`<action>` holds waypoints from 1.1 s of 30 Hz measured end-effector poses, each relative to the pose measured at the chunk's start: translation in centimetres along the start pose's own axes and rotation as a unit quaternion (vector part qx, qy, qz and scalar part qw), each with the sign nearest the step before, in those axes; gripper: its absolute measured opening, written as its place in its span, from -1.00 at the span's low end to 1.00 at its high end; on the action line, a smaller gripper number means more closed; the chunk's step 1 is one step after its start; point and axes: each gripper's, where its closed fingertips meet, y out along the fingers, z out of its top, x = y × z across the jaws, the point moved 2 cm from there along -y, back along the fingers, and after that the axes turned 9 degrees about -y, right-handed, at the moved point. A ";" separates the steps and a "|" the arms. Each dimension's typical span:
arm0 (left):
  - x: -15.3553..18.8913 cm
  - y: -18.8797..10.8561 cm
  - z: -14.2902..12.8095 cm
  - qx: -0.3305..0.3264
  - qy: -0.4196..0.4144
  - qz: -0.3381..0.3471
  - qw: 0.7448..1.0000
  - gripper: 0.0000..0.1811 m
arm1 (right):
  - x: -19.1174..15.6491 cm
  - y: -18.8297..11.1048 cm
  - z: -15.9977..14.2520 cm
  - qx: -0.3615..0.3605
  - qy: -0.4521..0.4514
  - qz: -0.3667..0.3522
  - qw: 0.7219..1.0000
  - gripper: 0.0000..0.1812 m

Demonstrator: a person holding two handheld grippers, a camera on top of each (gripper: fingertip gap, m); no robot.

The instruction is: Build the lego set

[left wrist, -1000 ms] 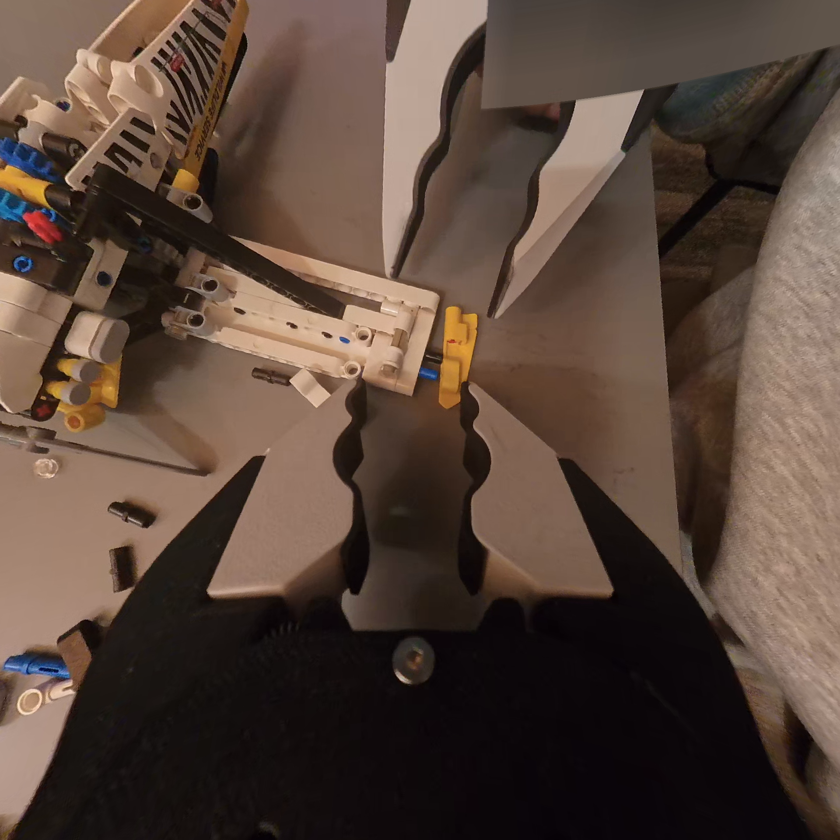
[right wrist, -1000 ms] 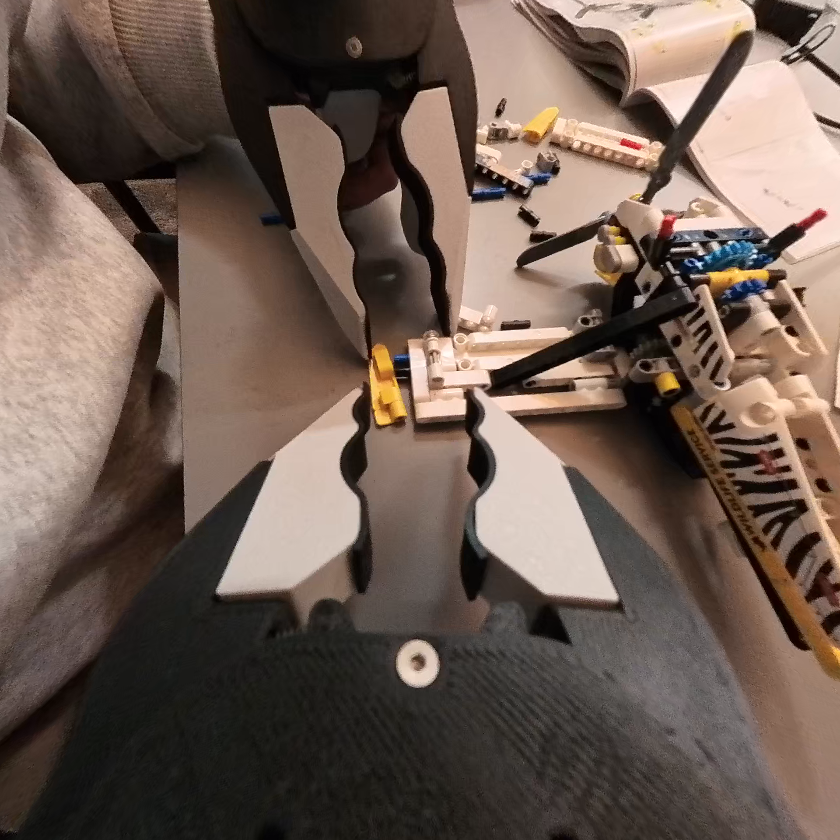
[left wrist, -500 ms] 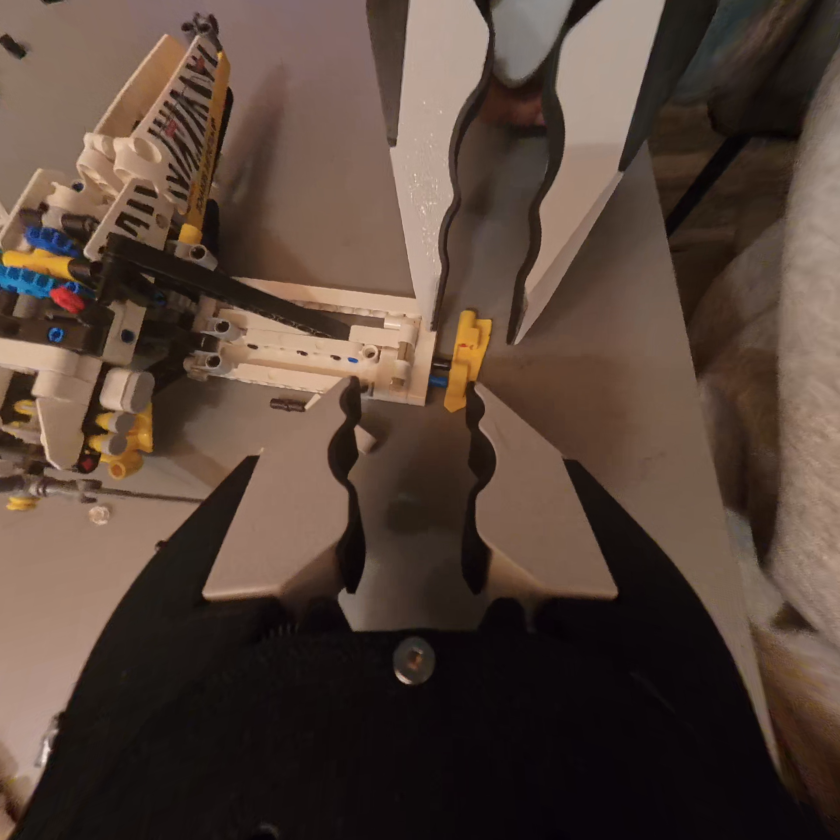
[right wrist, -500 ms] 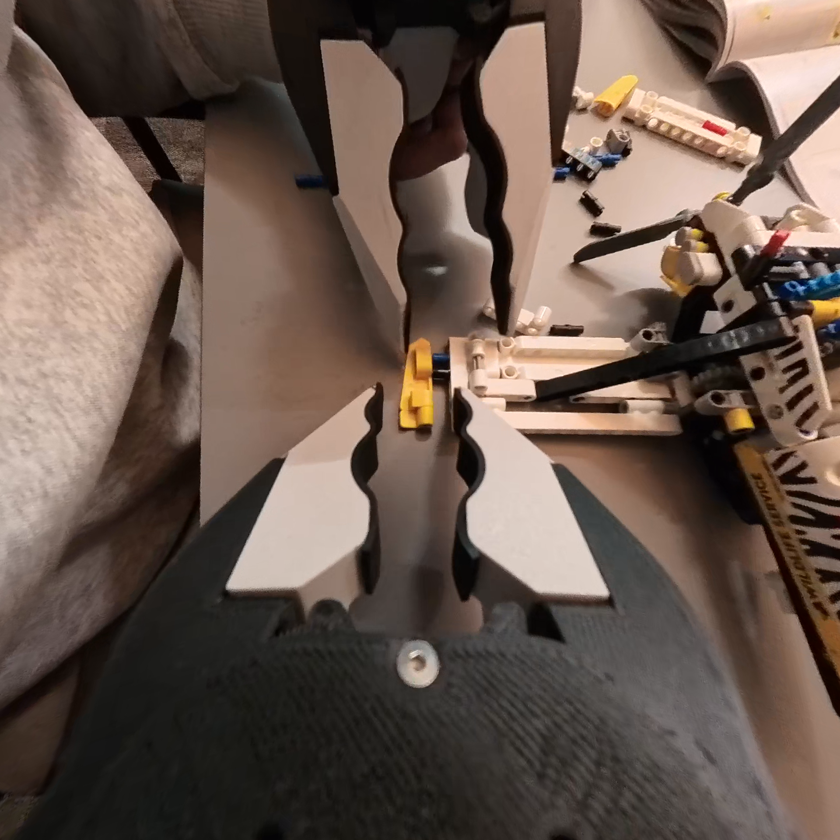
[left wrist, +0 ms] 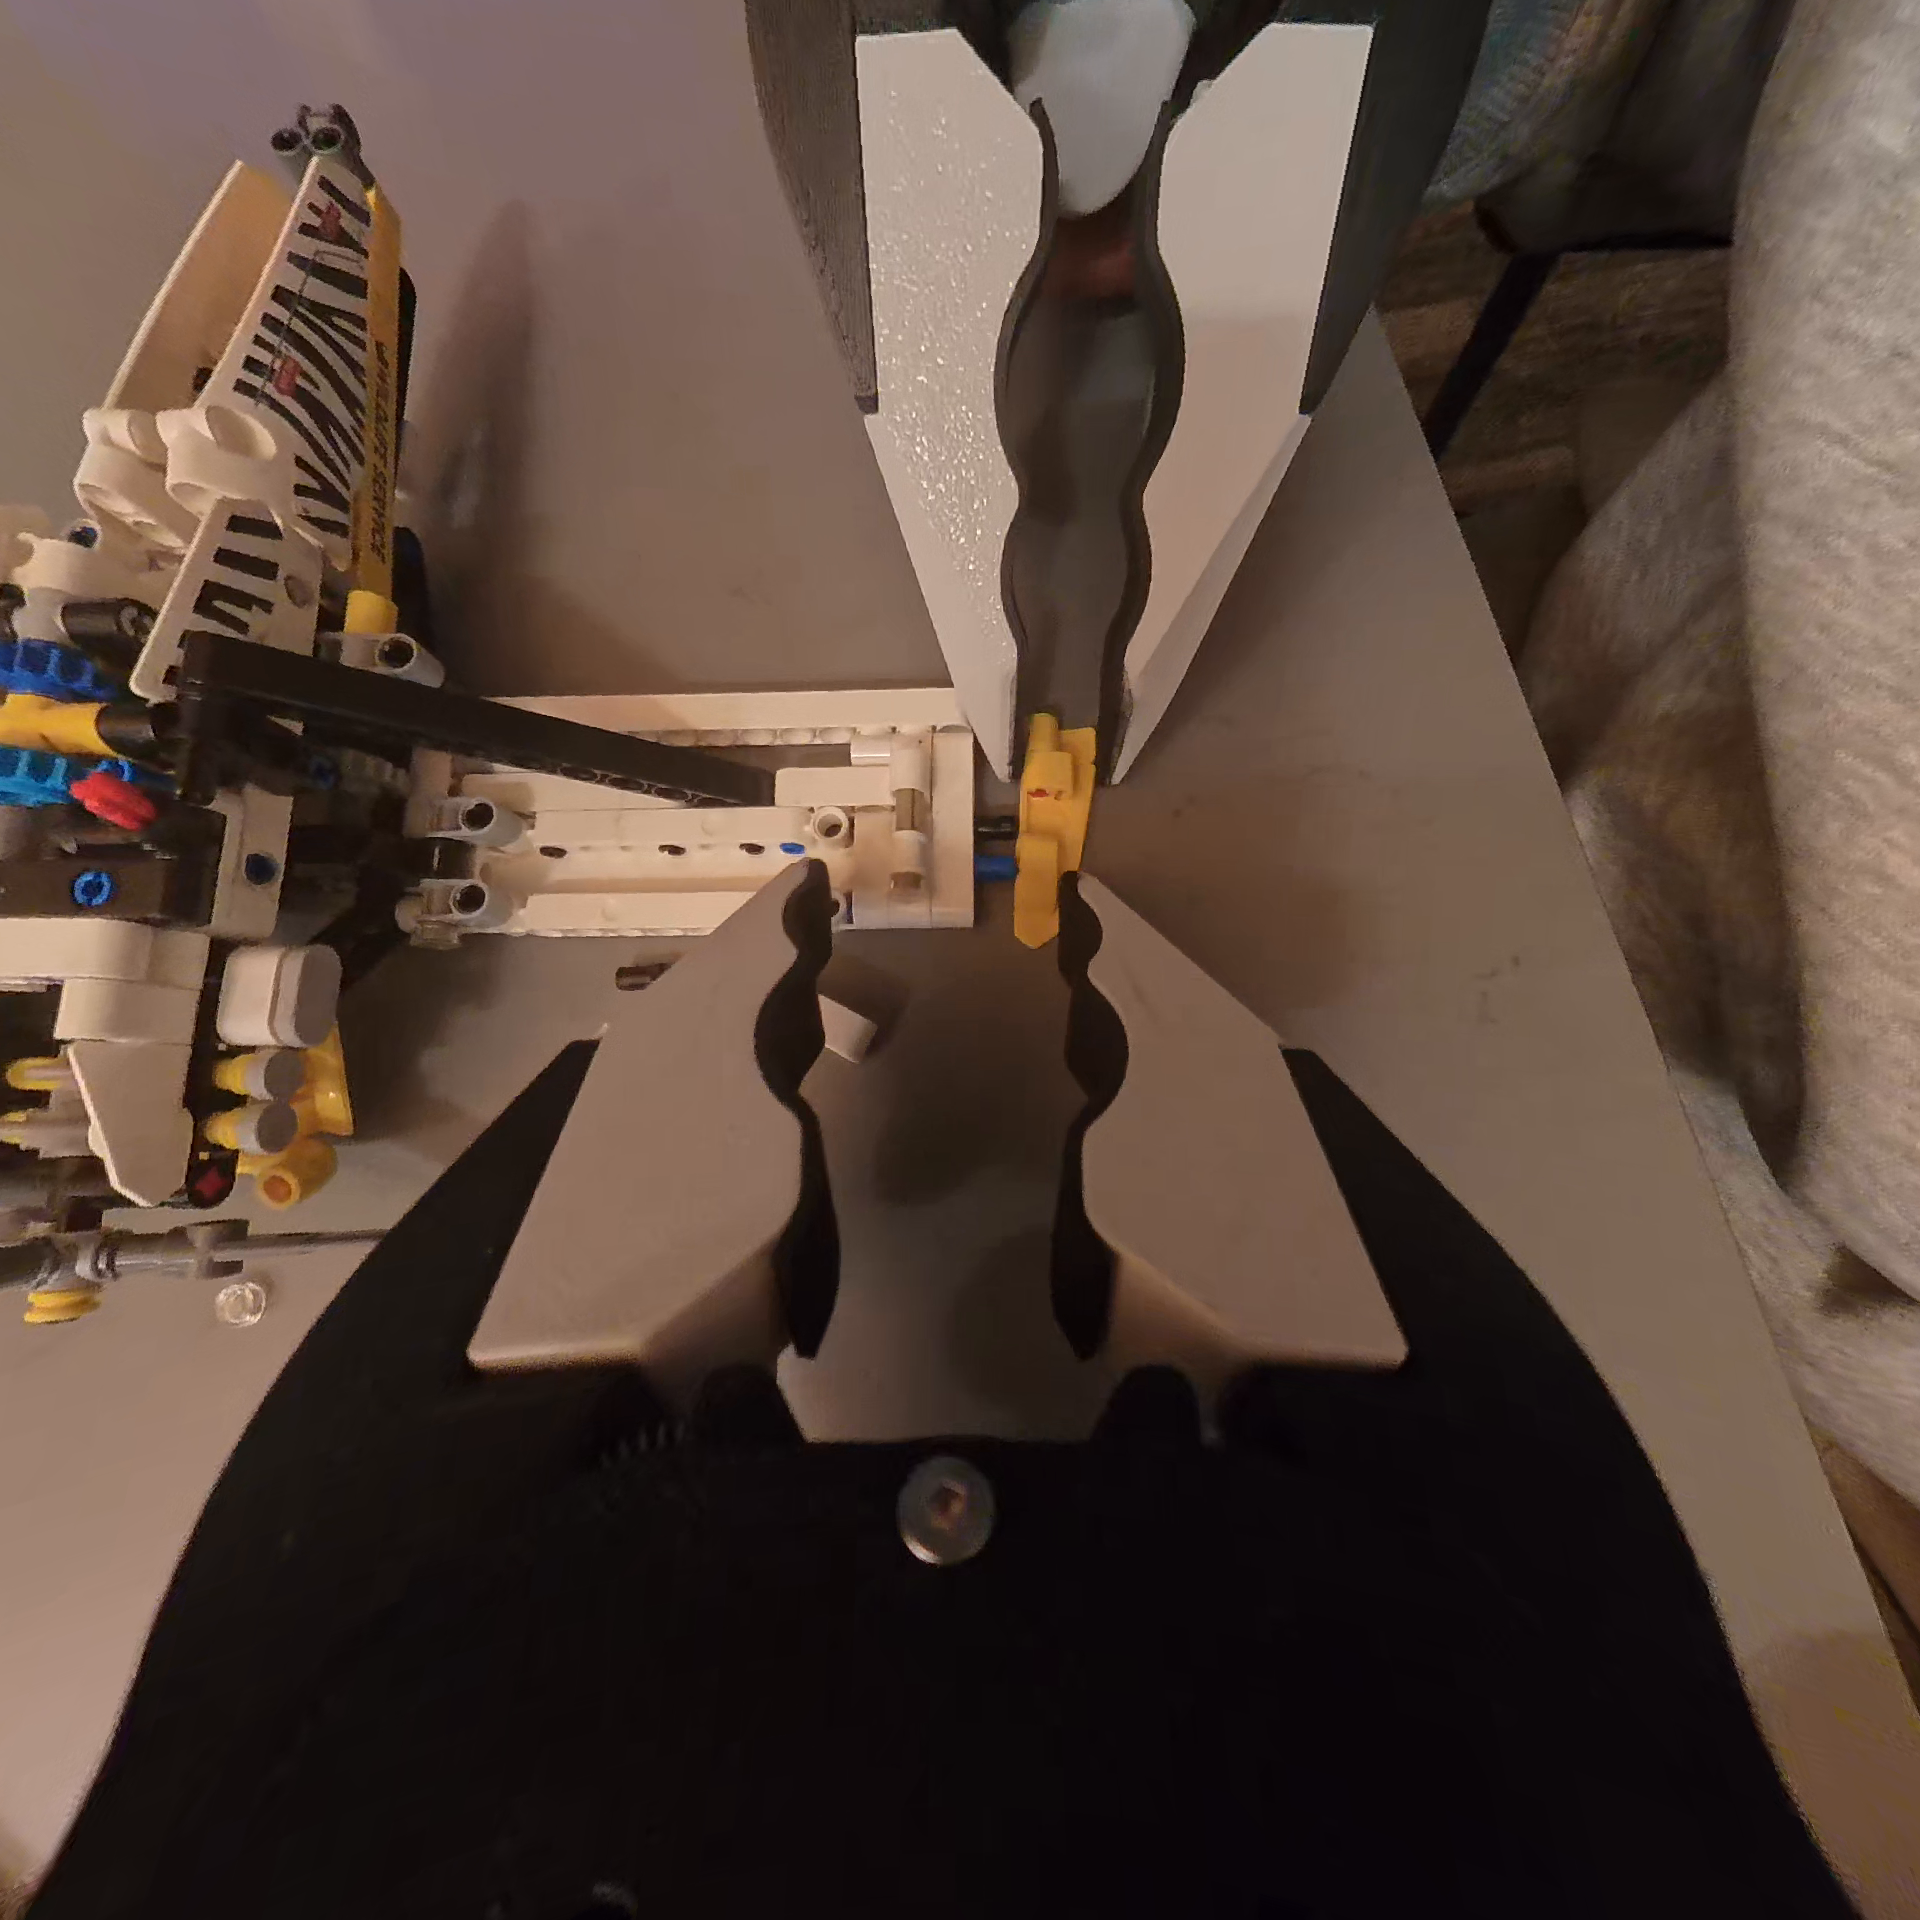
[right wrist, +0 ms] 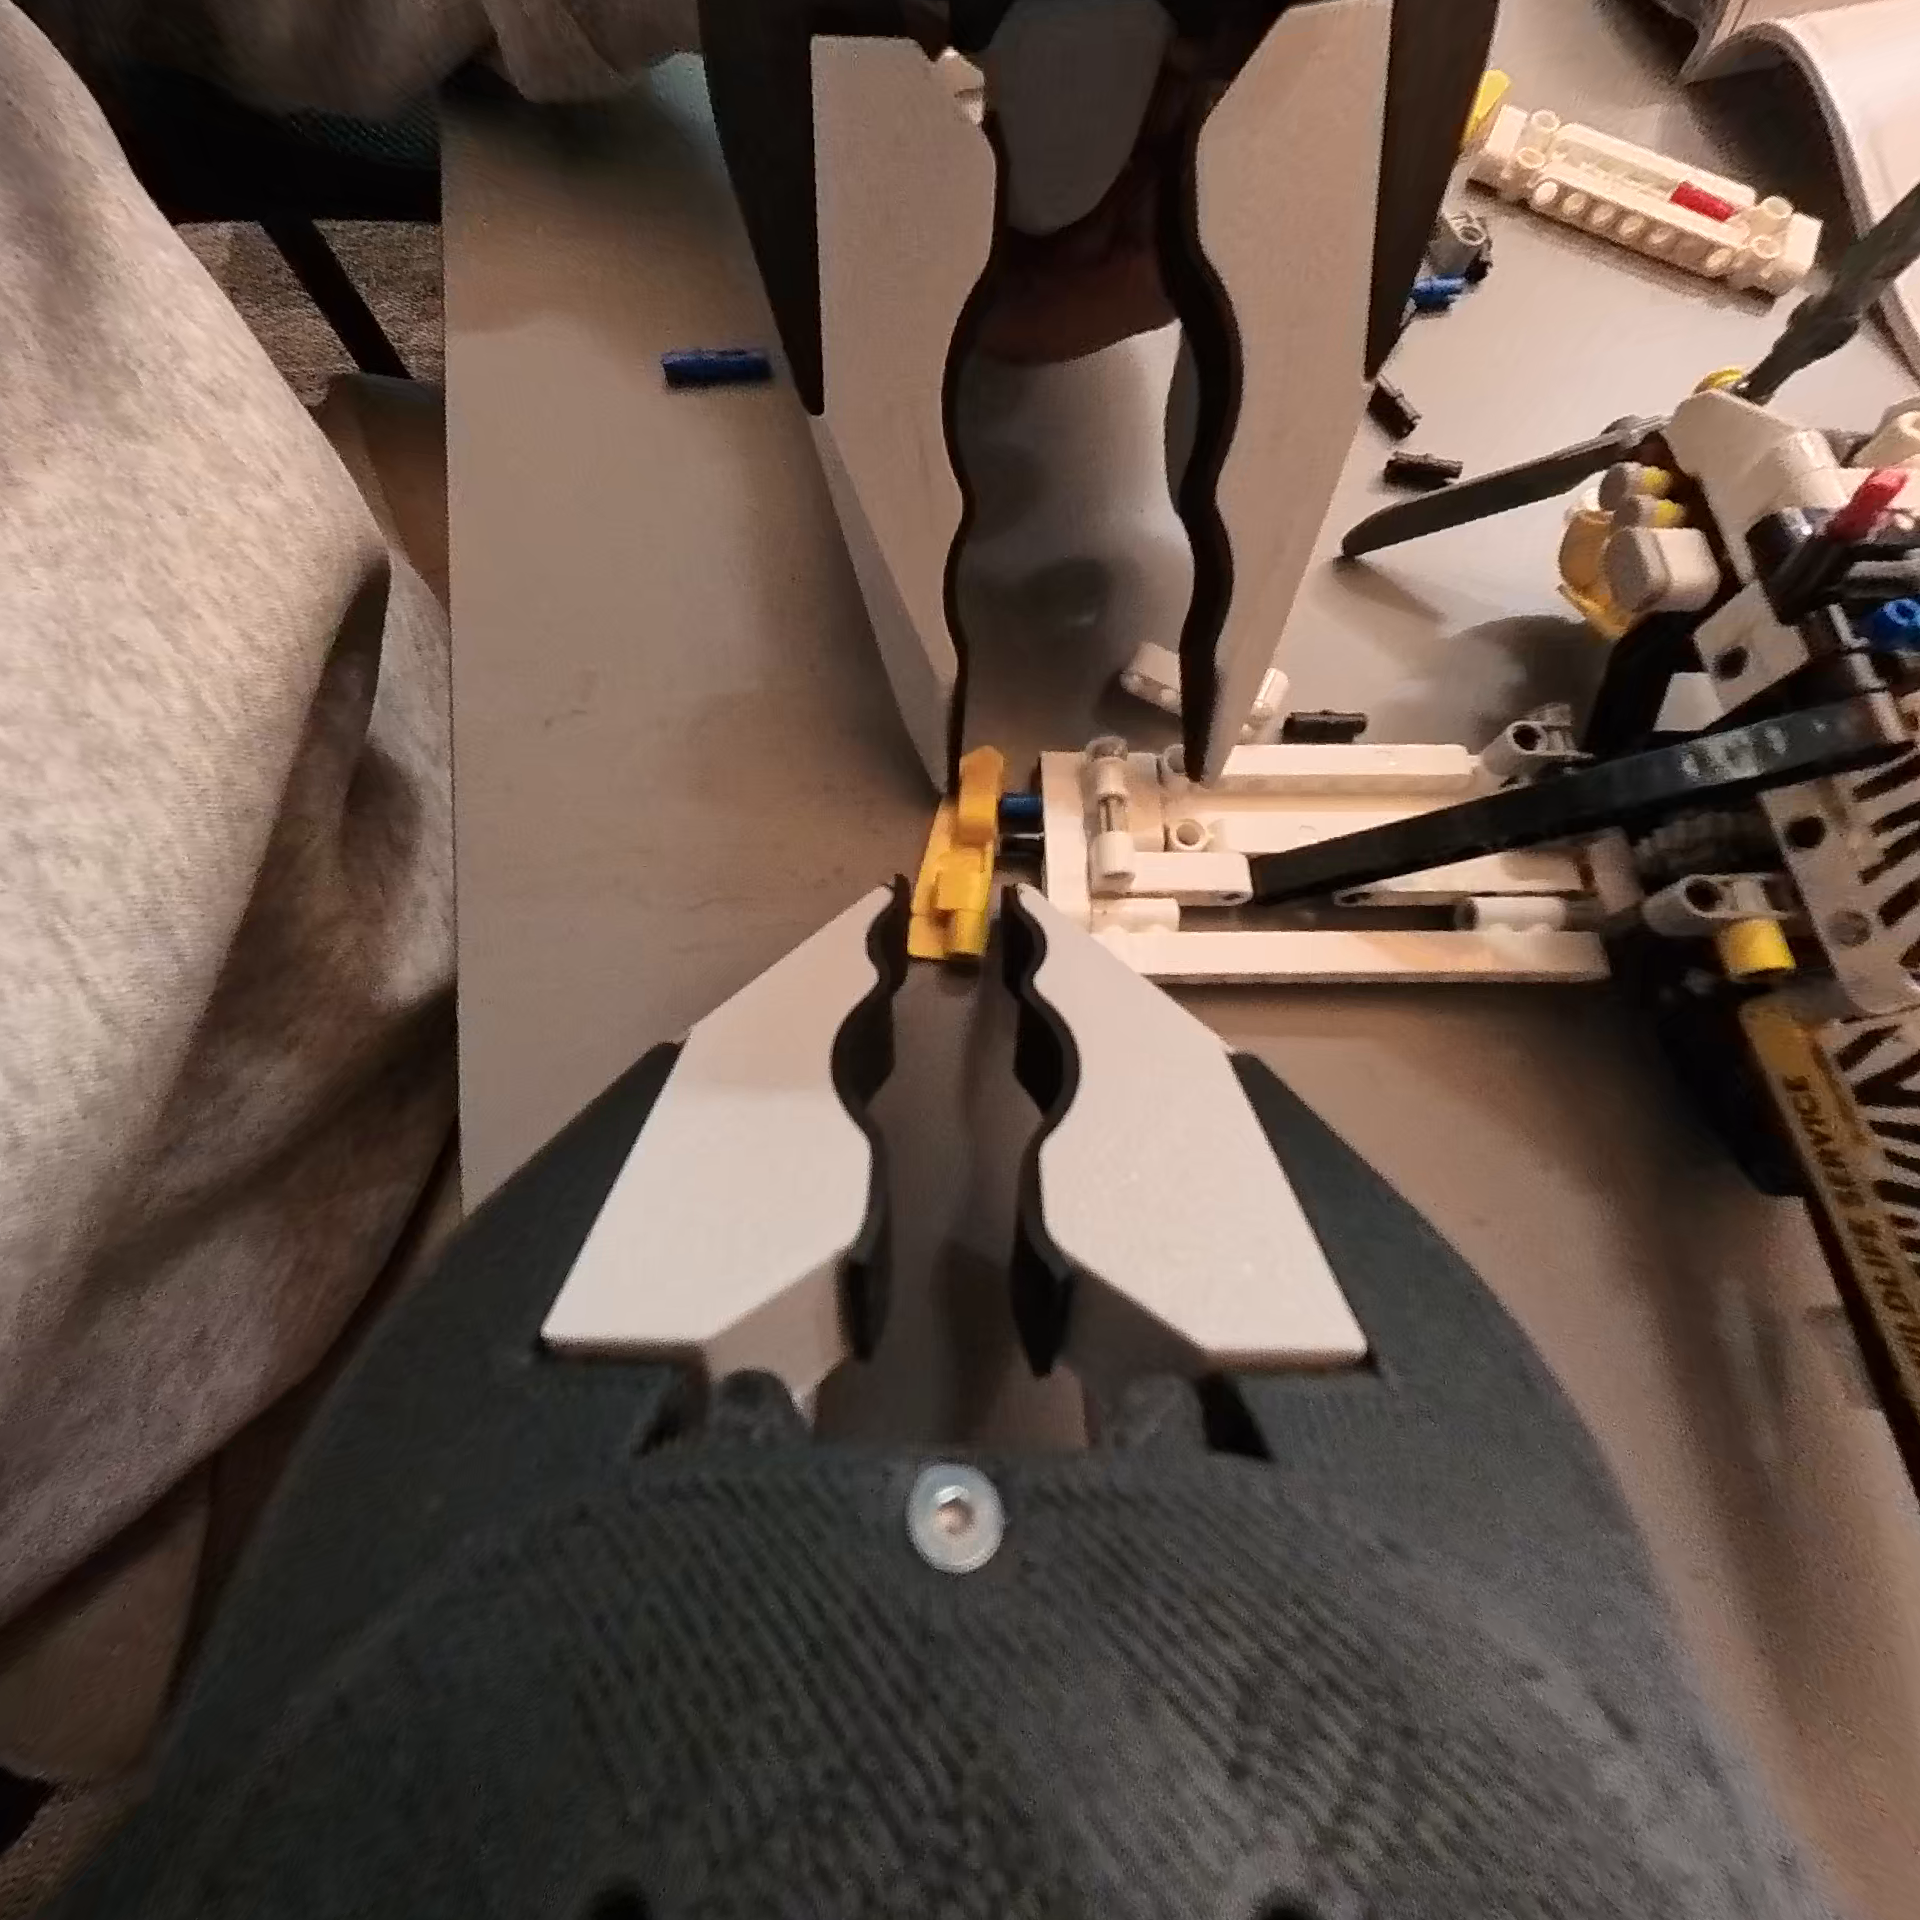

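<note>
A small yellow piece (left wrist: 1051,831) (right wrist: 956,883) sits on blue and black pins at the end of the white tail frame (left wrist: 686,842) (right wrist: 1330,940) of a helicopter model (left wrist: 260,582) (right wrist: 1787,727). My right gripper (right wrist: 953,899) is closed narrowly around the near end of the yellow piece; it enters the left wrist view from above (left wrist: 1060,769). My left gripper (left wrist: 940,883) is open and straddles the frame's end and the yellow piece, one tip on the white frame, the other beside the yellow piece; it shows in the right wrist view too (right wrist: 1070,784).
A black rotor blade (left wrist: 468,722) lies across the frame. Loose parts lie on the grey table (right wrist: 623,623): a blue pin (right wrist: 717,366), black pins (right wrist: 1418,470), a white beam (right wrist: 1642,203), a small white piece (left wrist: 844,1031). The table edge and grey clothing (right wrist: 156,727) are close by. Only a small space, under 4 cm, lies between the two pairs of fingers. My left gripper's tips are some 6 cm from the black rotor blade (left wrist: 468,722).
My right gripper has moved in and narrowed its jaws around the yellow piece. My left gripper has moved forward over the frame's end and stays open.
</note>
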 end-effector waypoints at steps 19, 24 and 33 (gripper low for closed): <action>0.1 0.3 0.2 0.001 0.016 -0.010 1.000 -0.57 | 0.2 -0.5 -0.4 -0.002 0.135 0.052 0.989 -0.86; 0.1 0.5 0.1 -0.010 0.004 -0.022 1.000 -0.57 | 0.6 -0.6 -0.5 0.003 0.154 0.052 0.987 -0.90; 0.1 0.6 0.2 -0.009 0.002 -0.018 1.000 -0.57 | 0.8 -0.6 -0.6 0.012 0.158 0.051 0.986 -0.90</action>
